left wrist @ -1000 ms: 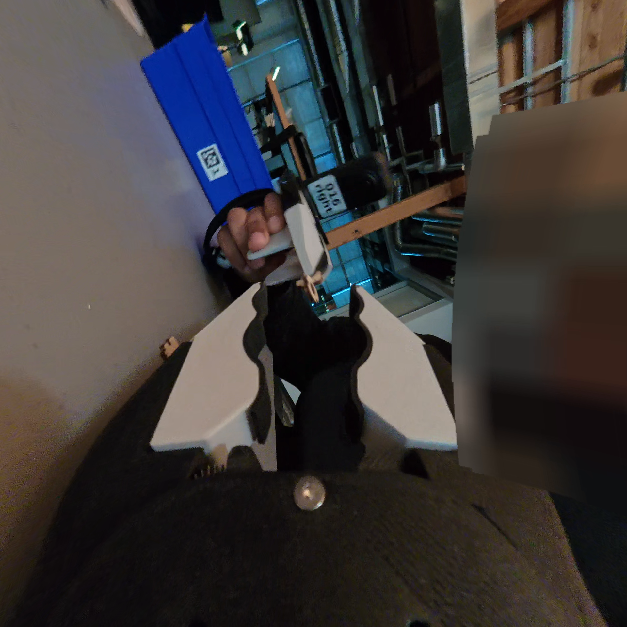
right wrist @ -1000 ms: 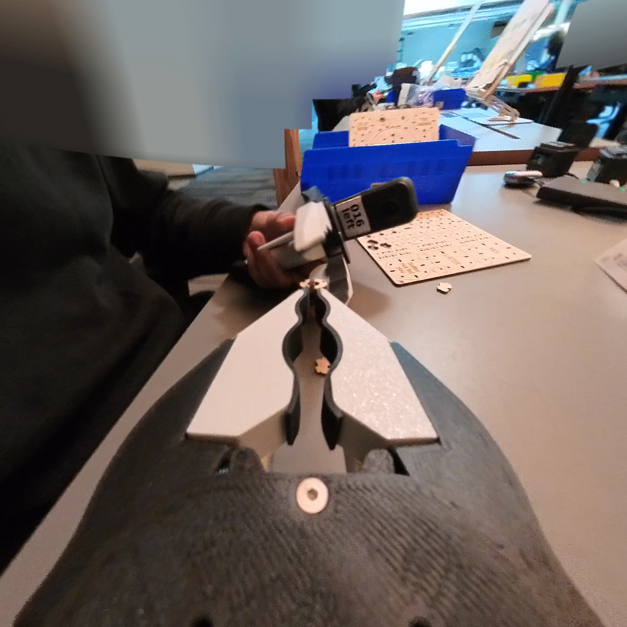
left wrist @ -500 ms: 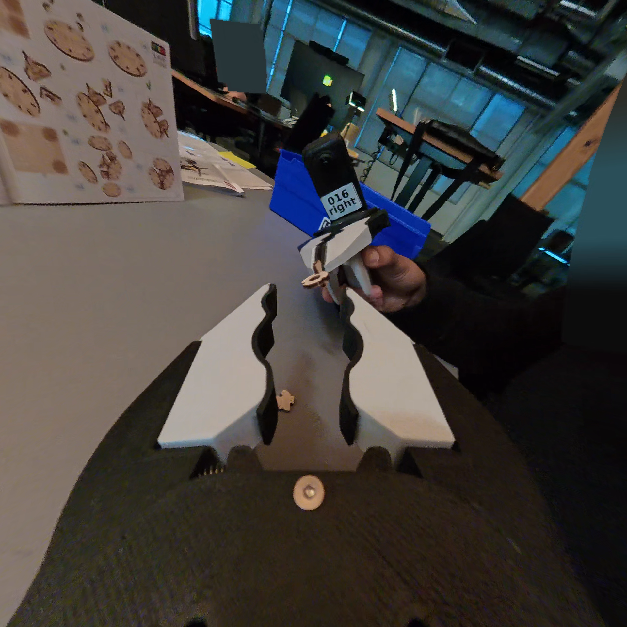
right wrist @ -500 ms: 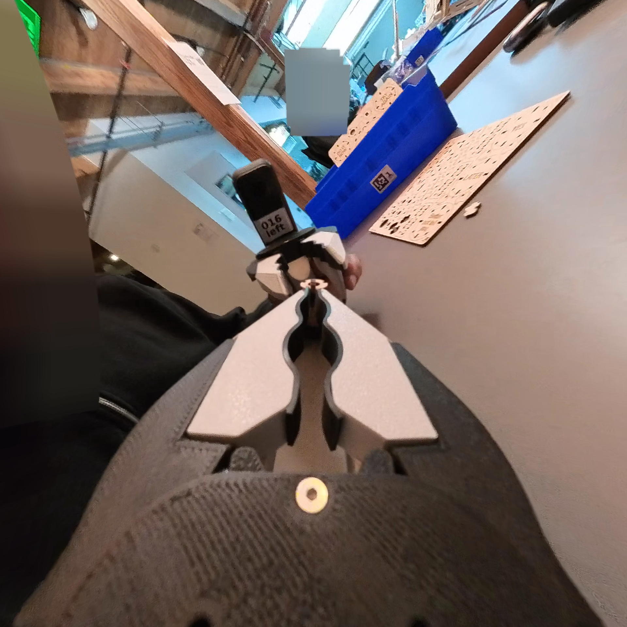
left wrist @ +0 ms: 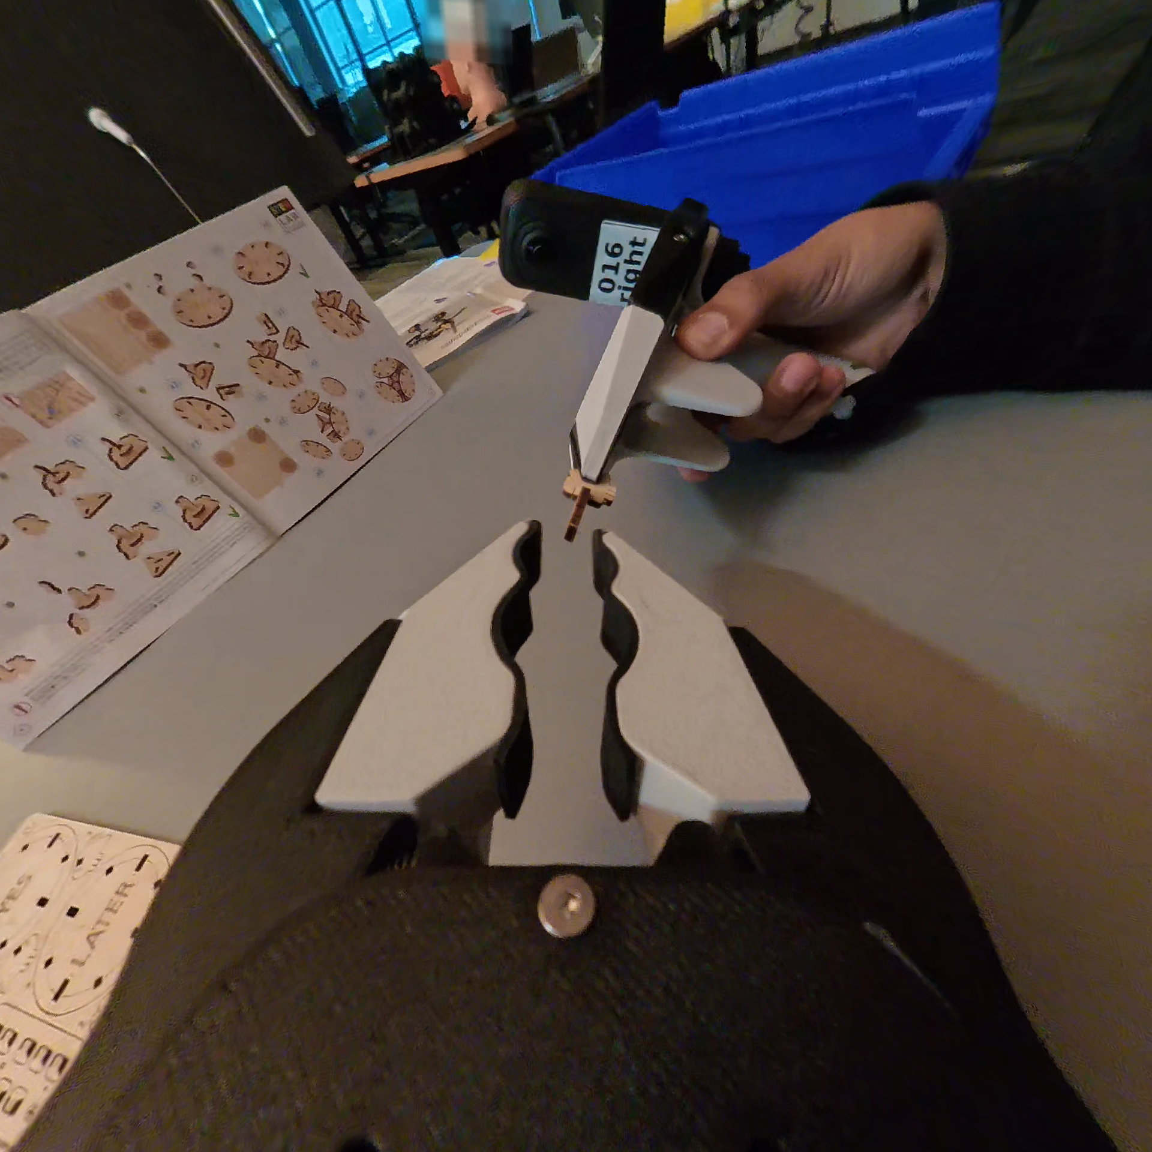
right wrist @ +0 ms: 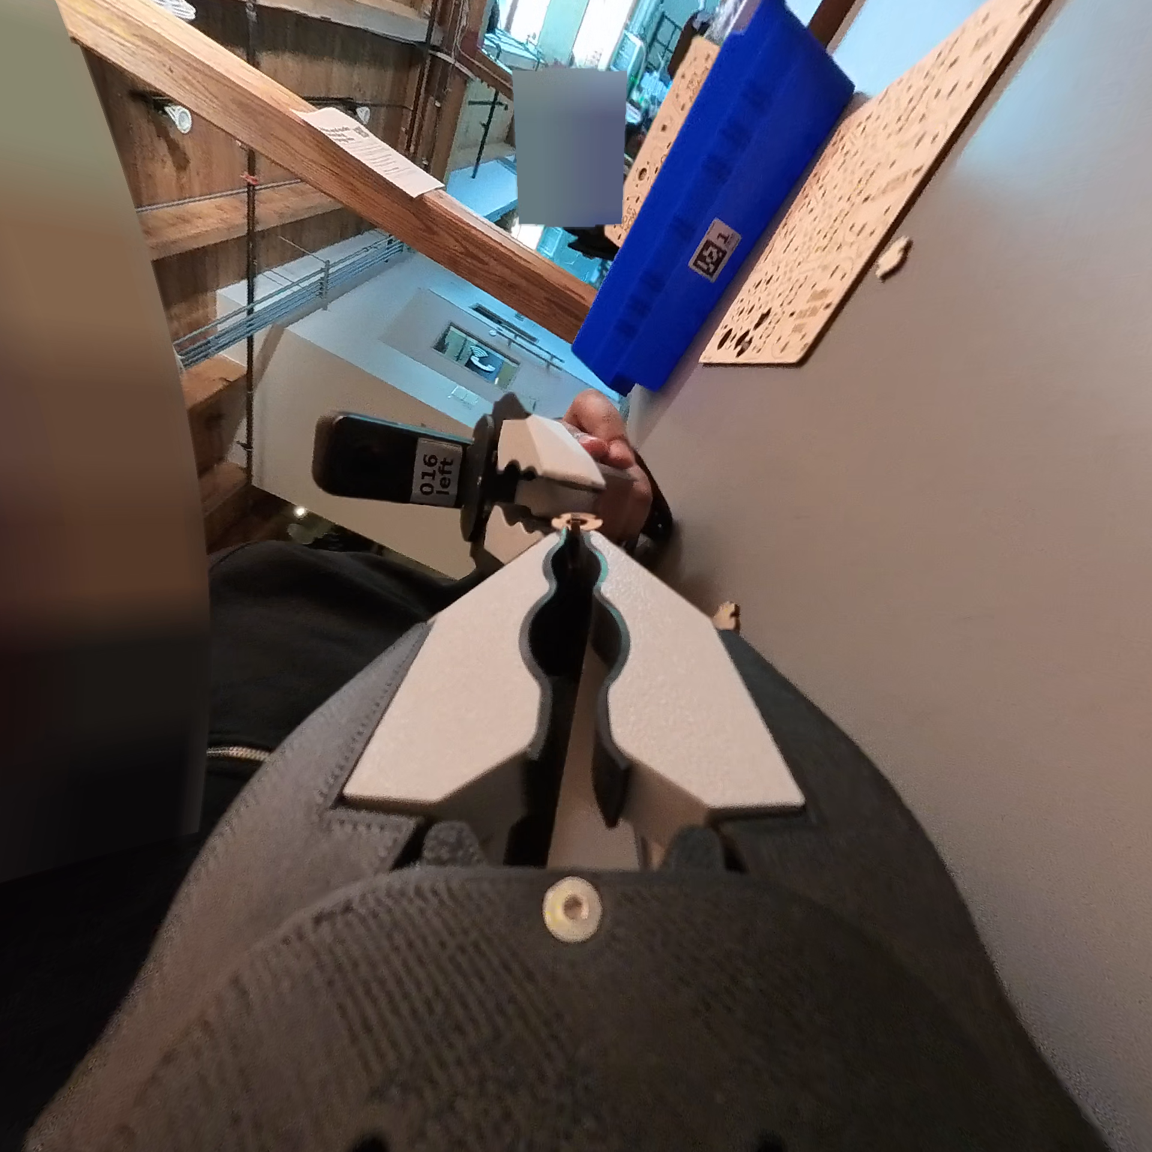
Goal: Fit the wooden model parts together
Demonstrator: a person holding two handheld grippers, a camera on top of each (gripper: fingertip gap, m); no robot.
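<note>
The right claw is pinching a small pale wooden cross-shaped piece shut, its peg hanging just beyond the narrowly open, empty left claw over the grey worktop.

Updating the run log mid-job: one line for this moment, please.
right gripper: shut on small wooden piece | left gripper: open, facing piece's peg, not touching | instruction booklet on table

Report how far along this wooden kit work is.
Done: pieces are already punched from the wooden sheet, leaving holes. In hand: the right gripper is shut on a small wooden piece with a peg; the left gripper is open just below the peg. Left: a loose piece on the table.
</note>
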